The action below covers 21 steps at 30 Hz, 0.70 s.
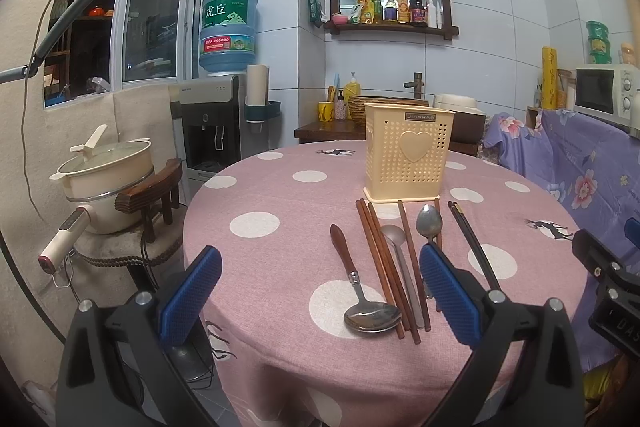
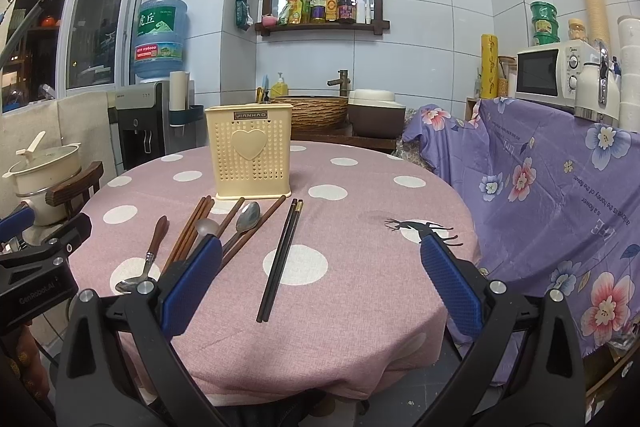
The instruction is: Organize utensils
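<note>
- Worktop point(image 2: 360, 299): round, pink cloth w/ white dots. Near edge sits under both hand-held grippers; right half is bare cloth w/ plenty of room.
- Utensil holder point(image 1: 408, 155): cream, perforated, heart on the front, upright toward the far side of the worktop, open top. Utensils lie just in front of its base.
- Left hand-held gripper point(image 1: 320, 295): blue pads wide apart, holding nothing, low over the near edge. The wooden-handled spoon and brown chopsticks lie between its pads in the left wrist view.
- Right hand-held gripper point(image 2: 320, 283): pads also wide apart, empty. Black chopsticks lie between its pads, nearer the left one.
- Black chopsticks point(image 2: 280, 259): pair side by side, long axis near-to-far, far tips toward the holder's right corner, set apart to the right of the rest.
- Brown chopsticks point(image 1: 384, 267): several, fanned, running near-to-far toward the holder.
- Wooden-handled spoon point(image 1: 360, 283): leftmost, bowl at the near end, handle pointing away.
- Grey spoon point(image 1: 400, 267): among the brown sticks, bowl at the far end.
- Steel spoon point(image 1: 429, 223): bowl far, close to the holder; handle partly hidden behind the left gripper's right pad.
</note>
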Tool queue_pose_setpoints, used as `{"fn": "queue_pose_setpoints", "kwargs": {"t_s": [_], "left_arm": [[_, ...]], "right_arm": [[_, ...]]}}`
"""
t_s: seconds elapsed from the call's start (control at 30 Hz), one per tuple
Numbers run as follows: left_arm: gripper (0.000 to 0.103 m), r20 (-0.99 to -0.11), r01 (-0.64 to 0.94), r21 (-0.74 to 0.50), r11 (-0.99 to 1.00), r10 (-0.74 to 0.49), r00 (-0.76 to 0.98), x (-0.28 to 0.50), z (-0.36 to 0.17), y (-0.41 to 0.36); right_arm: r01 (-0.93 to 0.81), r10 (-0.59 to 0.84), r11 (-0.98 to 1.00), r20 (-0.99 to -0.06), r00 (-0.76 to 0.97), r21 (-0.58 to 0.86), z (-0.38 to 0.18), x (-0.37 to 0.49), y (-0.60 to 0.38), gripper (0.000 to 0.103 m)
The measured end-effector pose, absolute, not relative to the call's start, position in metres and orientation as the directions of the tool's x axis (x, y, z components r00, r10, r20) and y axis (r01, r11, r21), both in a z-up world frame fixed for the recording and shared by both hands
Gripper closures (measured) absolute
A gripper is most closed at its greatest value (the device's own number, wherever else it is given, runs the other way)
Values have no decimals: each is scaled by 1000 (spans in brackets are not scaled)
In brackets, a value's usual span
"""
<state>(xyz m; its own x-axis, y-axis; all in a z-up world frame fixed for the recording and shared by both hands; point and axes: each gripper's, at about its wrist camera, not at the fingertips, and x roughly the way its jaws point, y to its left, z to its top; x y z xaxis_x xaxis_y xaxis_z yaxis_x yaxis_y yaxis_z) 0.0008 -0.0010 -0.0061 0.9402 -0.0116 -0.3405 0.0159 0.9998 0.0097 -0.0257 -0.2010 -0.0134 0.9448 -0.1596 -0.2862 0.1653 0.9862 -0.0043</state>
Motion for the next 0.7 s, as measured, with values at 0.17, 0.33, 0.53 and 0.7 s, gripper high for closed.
{"fn": "queue_pose_setpoints", "kwargs": {"t_s": [0.17, 0.33, 0.53, 0.7], "left_arm": [[5, -340, 16, 10, 1000, -12, 940, 1, -6, -1], [5, -342, 16, 11, 1000, -11, 940, 1, -7, -1], [5, -341, 16, 10, 1000, -12, 940, 1, -6, -1], [5, -342, 17, 11, 1000, -13, 940, 1, -7, -1]], "right_arm": [[166, -160, 986, -287, 945, -4, -13, -25, -201, 5], [166, -160, 986, -287, 944, -5, -13, -25, -201, 5], [166, -161, 986, -288, 944, -6, -13, -25, -201, 5], [166, -161, 986, -292, 943, -6, -16, -25, -201, 5]]}}
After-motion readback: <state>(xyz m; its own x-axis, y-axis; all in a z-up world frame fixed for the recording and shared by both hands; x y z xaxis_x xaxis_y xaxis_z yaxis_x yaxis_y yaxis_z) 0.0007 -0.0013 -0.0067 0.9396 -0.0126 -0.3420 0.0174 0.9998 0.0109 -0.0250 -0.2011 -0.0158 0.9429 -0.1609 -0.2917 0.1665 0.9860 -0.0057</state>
